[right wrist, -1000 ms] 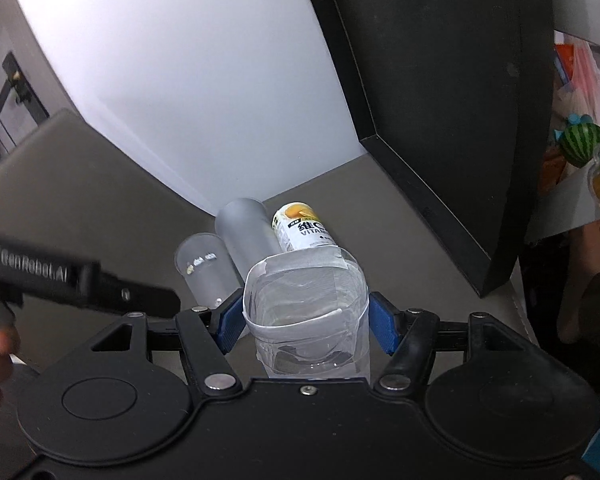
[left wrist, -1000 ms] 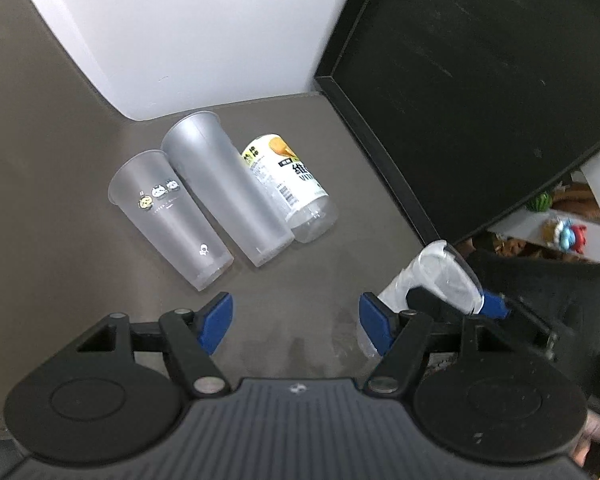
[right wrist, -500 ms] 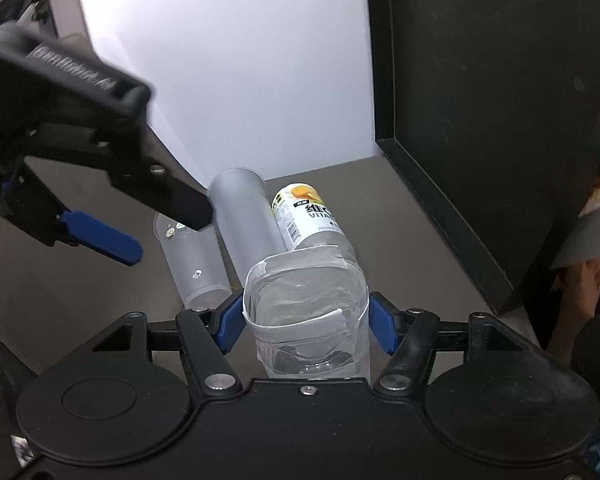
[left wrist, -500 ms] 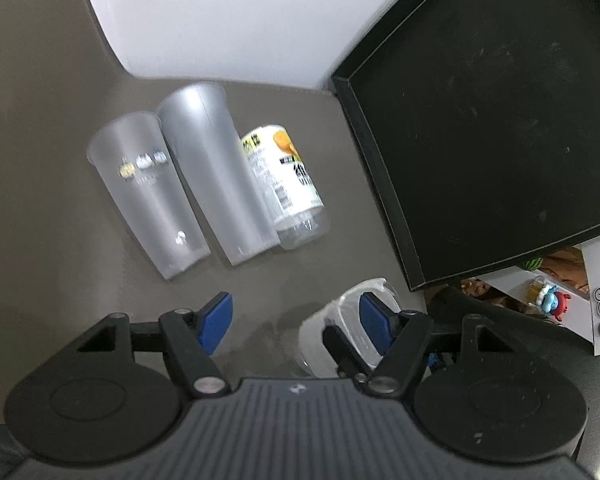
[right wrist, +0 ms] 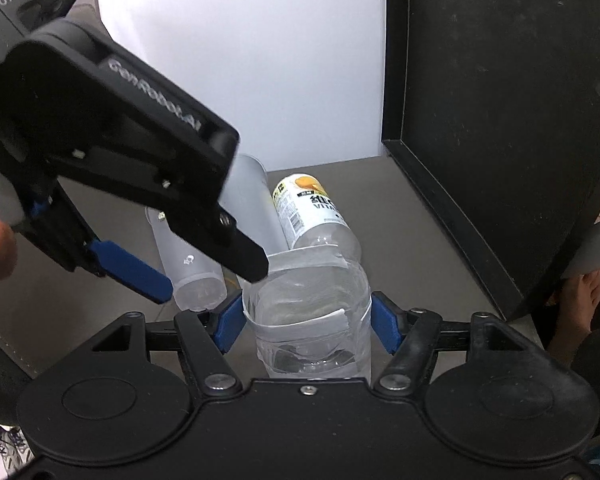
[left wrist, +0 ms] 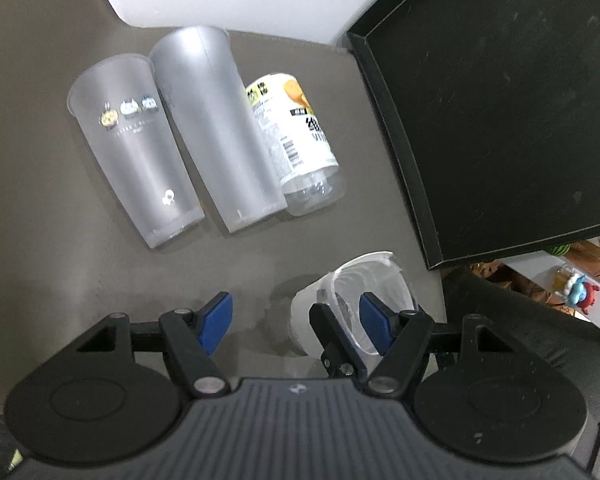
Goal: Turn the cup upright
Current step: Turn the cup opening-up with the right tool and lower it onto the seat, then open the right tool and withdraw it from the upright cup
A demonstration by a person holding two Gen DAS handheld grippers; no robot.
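Clear cup (right wrist: 308, 320) clamped by right tongs (right wrist: 306, 322), left tongs (left wrist: 296, 322) wide, empty

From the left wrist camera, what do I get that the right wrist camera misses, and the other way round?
Only the left wrist view shows the cartoon print on the short frosted plastic cup and the open left claw.

Only the right wrist view shows the right claw shut on the clear taped plastic cup.

Both show that clear cup, the tall frosted plastic cup and the yellow-labelled plastic bottle lying on the grey table, plus the black tray.
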